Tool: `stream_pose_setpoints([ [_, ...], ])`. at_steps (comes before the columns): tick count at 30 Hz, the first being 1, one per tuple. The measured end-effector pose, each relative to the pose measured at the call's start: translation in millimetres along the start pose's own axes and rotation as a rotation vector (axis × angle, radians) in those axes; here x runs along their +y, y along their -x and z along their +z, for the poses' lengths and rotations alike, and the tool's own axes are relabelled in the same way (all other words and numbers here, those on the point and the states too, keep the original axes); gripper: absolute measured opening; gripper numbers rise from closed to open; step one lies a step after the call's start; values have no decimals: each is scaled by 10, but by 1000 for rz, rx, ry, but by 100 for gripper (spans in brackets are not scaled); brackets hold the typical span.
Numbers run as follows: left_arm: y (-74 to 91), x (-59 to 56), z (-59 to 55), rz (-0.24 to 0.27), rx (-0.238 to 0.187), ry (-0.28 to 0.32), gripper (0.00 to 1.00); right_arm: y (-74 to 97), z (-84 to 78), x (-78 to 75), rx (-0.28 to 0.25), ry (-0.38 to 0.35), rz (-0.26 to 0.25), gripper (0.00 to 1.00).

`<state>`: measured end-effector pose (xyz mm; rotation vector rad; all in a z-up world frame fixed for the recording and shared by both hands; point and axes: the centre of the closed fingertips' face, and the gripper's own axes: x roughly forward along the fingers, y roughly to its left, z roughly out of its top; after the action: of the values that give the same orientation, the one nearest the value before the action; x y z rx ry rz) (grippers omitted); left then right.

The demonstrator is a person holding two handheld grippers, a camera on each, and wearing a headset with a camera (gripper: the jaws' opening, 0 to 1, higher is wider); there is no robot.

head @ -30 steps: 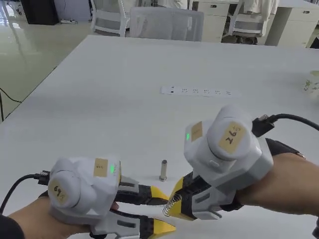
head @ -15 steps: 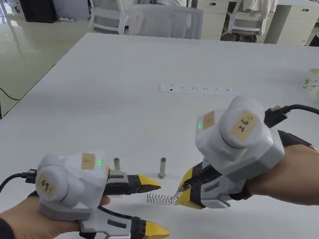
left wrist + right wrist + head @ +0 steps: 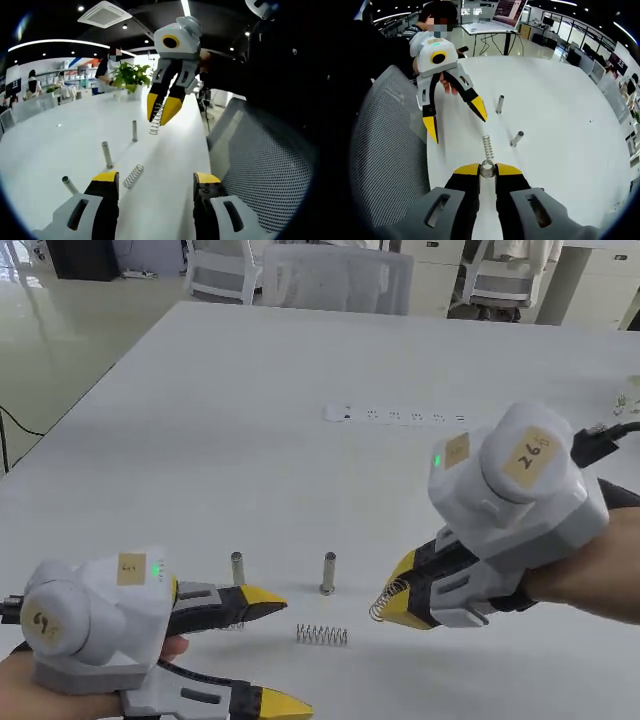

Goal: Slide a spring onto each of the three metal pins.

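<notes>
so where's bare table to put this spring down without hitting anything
Free: the wide white tabletop between the upright metal pins and the flat white power strip, and the stretch left of it. Crowded: the near edge, where the pins, the loose coiled wire spring, the open left tongs and the right tongs holding another spring bunch together.

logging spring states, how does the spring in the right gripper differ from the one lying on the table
The held spring is clamped in the right gripper; the loose spring is untouched. The held spring hangs tilted above the table; the loose spring lies flat on it. Both are metal coils, neither on a pin.
</notes>
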<state>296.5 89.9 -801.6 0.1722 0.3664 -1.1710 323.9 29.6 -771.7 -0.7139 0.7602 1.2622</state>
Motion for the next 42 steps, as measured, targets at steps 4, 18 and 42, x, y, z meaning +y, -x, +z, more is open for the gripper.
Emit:
stream_pose_setpoints([
  [4, 52, 45, -5, 27, -12, 16, 56, 13, -19, -15, 4, -2, -5, 8],
  [18, 262, 191, -54, 122, -43, 59, 59, 93, -58, -110, 6, -14, -26, 8],
  [42, 479, 397, -76, 248, -93, 107, 64, 322, -138, -421, 40, -19, -97, 8],
])
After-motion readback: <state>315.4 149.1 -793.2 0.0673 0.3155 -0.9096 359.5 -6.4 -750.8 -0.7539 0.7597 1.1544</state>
